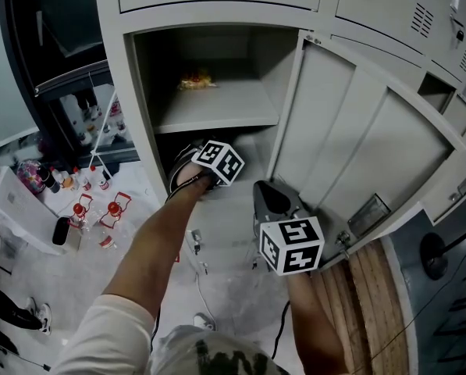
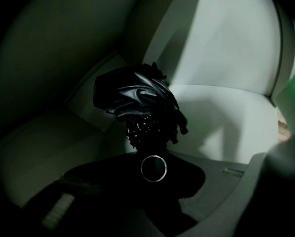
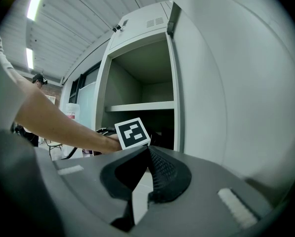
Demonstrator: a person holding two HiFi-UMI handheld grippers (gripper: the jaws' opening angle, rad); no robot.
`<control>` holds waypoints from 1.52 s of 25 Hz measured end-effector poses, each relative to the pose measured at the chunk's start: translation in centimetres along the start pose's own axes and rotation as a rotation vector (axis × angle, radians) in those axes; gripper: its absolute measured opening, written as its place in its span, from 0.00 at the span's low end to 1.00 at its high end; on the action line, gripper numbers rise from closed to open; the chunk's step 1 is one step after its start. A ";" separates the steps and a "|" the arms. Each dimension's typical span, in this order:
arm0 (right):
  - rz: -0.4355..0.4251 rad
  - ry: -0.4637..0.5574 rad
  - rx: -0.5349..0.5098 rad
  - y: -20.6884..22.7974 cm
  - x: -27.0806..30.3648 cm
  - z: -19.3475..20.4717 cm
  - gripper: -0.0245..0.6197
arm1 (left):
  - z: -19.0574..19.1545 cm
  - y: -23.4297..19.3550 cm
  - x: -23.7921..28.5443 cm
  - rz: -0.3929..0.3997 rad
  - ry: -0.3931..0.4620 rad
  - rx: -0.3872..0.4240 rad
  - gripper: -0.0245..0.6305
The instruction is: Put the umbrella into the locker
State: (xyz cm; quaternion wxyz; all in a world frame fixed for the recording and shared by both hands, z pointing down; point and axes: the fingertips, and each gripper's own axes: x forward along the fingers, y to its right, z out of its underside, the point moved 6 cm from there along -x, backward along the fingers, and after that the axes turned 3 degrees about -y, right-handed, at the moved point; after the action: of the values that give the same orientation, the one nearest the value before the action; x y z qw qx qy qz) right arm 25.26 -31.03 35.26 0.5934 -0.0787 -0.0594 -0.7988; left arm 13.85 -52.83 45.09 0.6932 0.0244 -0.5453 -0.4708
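1. Two grippers are showing; the left gripper (image 1: 208, 170) is reaching into the lower compartment of the locker (image 1: 139, 116).
2. Its jaws are straddling the handle of the black umbrella (image 2: 135, 95); darkness is hiding whether they are pressing it.
3. The umbrella is lying inside that compartment.
4. The right gripper (image 3: 148, 149) is hovering beside the open door (image 1: 350, 147), closed and empty.

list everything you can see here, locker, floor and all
locker: one, pale grey, open
locker door: one, pale grey, swung right
shelf: one, grey, inside locker
small packet: one, yellow-orange, on shelf
umbrella: one, black, folded, compartment below shelf
bottles: several, red-topped, floor at left
cables: a few, pale, floor before locker
wooden boards: brown, floor at right
left gripper: one, in lower compartment, umbrella between its jaws, too dark to tell grip
right gripper: one, grey, outside by door, jaws together, empty
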 end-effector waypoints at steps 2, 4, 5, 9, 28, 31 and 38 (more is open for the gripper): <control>-0.004 -0.003 -0.001 -0.1 0.0 0.1 0.04 | -0.1 0.0 0.0 -0.005 -0.001 0.017 0.21; -0.006 -0.005 -0.001 -0.2 0.0 0.2 0.04 | -0.2 0.1 -0.1 -0.021 -0.005 0.055 0.22; -0.007 -0.005 0.001 -0.2 0.0 0.2 0.04 | -0.2 0.1 -0.1 -0.028 -0.005 0.070 0.23; -0.007 -0.004 0.005 -0.2 -0.3 0.3 0.03 | -0.1 0.2 -0.3 -0.031 0.007 0.073 0.24; -0.080 -0.007 -0.001 -1.3 -2.1 0.2 0.03 | -0.3 1.1 -6.9 0.090 0.223 -0.124 0.47; -0.089 0.003 0.006 -1.0 -2.6 -0.1 0.04 | 0.3 1.1 -8.5 0.105 0.248 -0.151 0.47; -0.129 0.024 0.007 -0.9 -3.3 -1.0 0.04 | 2.5 0.7 -13.0 0.140 0.366 -0.276 0.43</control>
State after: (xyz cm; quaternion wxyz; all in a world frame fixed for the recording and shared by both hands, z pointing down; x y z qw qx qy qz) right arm 25.27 -27.88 33.69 0.5418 -0.0629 -0.0600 -0.8360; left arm 12.83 -42.39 36.93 0.8081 -0.0234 -0.3416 -0.4792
